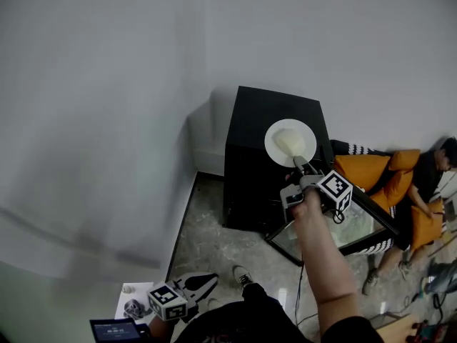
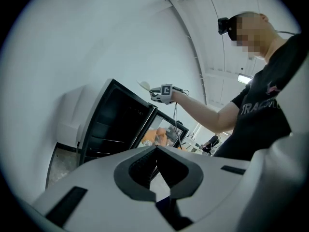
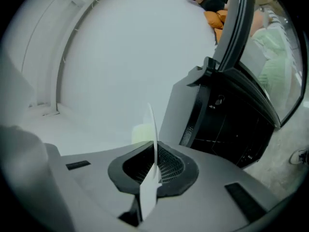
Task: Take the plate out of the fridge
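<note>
A white plate (image 1: 290, 143) with a pale yellowish piece on it is held level over the top of the black fridge (image 1: 260, 170). My right gripper (image 1: 303, 168) is shut on the plate's near rim. In the right gripper view the plate (image 3: 151, 124) shows edge-on, clamped between the jaws of the right gripper (image 3: 153, 161). The fridge (image 3: 227, 120) stands to the right there, its glass door (image 3: 237, 28) swung open. My left gripper (image 1: 198, 287) hangs low at the bottom left, away from the fridge. In its own view the left gripper (image 2: 156, 164) is shut and empty, and it looks at the fridge (image 2: 116, 124) and the plate (image 2: 144, 85).
The open glass door (image 1: 335, 229) juts out to the right over the marble floor (image 1: 203, 227). A person (image 1: 428, 181) lies on orange cushions (image 1: 368, 170) at the right. A white sheet (image 1: 136, 297) and a small screen (image 1: 114, 329) lie at the bottom left. White walls meet behind the fridge.
</note>
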`<action>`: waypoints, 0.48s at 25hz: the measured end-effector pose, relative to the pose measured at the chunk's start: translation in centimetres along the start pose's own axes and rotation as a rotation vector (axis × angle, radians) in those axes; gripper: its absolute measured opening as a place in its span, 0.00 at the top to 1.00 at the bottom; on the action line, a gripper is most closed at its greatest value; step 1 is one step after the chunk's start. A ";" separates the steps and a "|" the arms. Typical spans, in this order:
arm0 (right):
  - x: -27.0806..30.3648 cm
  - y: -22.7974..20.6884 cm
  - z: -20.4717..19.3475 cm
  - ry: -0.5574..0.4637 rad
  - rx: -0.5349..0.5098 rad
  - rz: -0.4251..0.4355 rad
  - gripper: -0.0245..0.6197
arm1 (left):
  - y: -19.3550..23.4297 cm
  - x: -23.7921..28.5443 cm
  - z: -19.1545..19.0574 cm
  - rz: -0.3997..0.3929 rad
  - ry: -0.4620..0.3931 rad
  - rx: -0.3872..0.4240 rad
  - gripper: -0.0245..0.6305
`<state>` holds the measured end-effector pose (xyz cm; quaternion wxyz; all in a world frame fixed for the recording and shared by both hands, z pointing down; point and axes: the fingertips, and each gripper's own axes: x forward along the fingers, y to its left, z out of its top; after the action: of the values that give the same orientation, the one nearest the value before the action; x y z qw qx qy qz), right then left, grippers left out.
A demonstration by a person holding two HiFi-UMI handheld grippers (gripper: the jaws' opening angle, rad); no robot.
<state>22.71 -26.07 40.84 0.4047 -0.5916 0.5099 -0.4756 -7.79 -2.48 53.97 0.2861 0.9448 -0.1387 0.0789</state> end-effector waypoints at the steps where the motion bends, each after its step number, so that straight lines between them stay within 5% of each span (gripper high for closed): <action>1: 0.3 -0.1 0.2 -0.016 0.006 -0.021 0.94 | -0.5 -0.6 -0.5 0.003 -0.010 0.004 0.96; 12: 8.2 -3.1 0.2 -0.085 0.122 -0.202 0.94 | 2.0 -3.4 -0.5 0.107 -0.091 -0.039 0.96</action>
<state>23.84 -33.70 45.05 0.4113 -0.6339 0.4002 -0.5186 -11.63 -3.07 54.68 0.2935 0.9328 -0.2033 0.0484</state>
